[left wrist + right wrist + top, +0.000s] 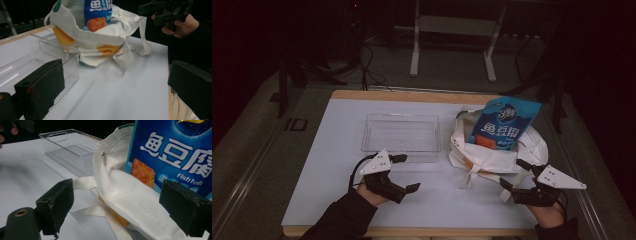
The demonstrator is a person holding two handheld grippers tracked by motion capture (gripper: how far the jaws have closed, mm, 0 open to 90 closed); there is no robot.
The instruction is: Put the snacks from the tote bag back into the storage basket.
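As both grippers, left gripper [405, 173] and right gripper [515, 180], were held wide open and empty, the upright fish tofu packet [504, 123] could be toppled if the slack tote bag [492, 156] were tugged.

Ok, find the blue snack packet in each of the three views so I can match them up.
High view: blue snack packet right of centre, standing out of the white tote bag.
Left gripper view: top centre, cut off by the top edge, inside the bag.
Right gripper view: upper right, large and close.
Shared landmark: the clear plastic tray, beside the bag in all three.
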